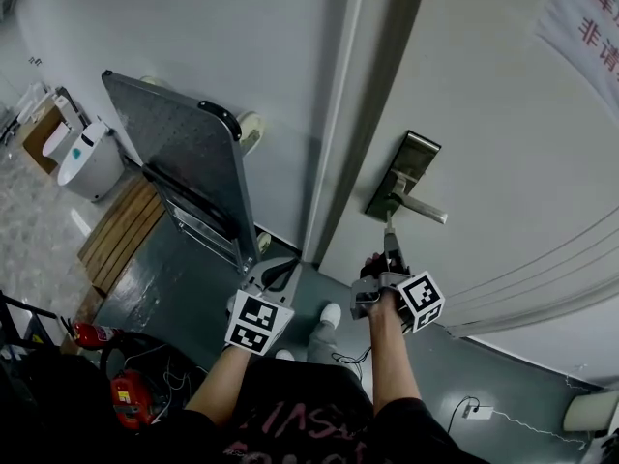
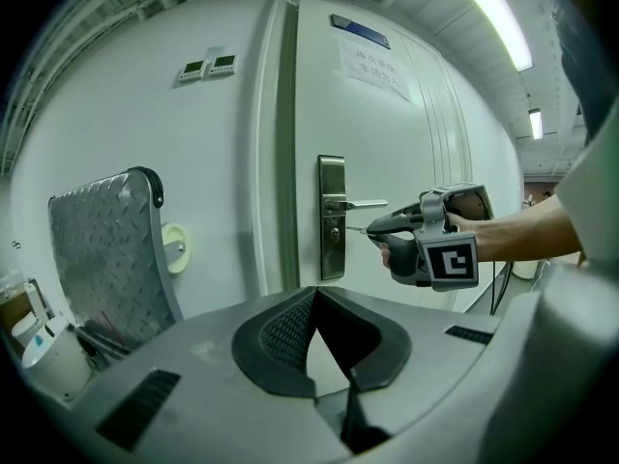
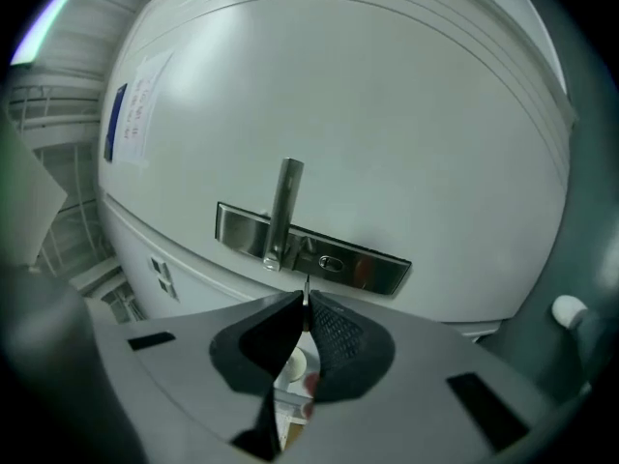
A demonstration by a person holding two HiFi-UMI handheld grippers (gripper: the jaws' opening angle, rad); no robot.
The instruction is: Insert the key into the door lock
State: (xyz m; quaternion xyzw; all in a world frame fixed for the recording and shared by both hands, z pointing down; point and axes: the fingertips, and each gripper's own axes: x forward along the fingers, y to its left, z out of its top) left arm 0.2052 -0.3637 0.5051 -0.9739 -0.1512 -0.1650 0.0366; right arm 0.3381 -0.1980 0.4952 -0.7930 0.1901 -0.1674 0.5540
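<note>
The steel lock plate [image 1: 404, 177] with its lever handle [image 1: 423, 209] sits on the white door [image 1: 503, 143]. My right gripper [image 1: 389, 249] is shut on a thin key [image 1: 388, 224] whose blade points at the plate. In the right gripper view the key blade [image 3: 306, 293] sticks out from the closed pads, just short of the keyhole [image 3: 330, 262] beside the handle [image 3: 283, 206]. From the left gripper view, the key [image 2: 356, 228] hovers close to the lock plate [image 2: 332, 216]. My left gripper [image 1: 278, 275] hangs left of the door frame, shut and holding nothing.
A diamond-plate metal panel [image 1: 184, 153] leans on the wall at left, with a wooden pallet [image 1: 121, 230] and a white bin [image 1: 92, 158] beyond it. Red gear [image 1: 121, 394] lies on the floor. A paper notice [image 1: 580, 17] hangs on the door.
</note>
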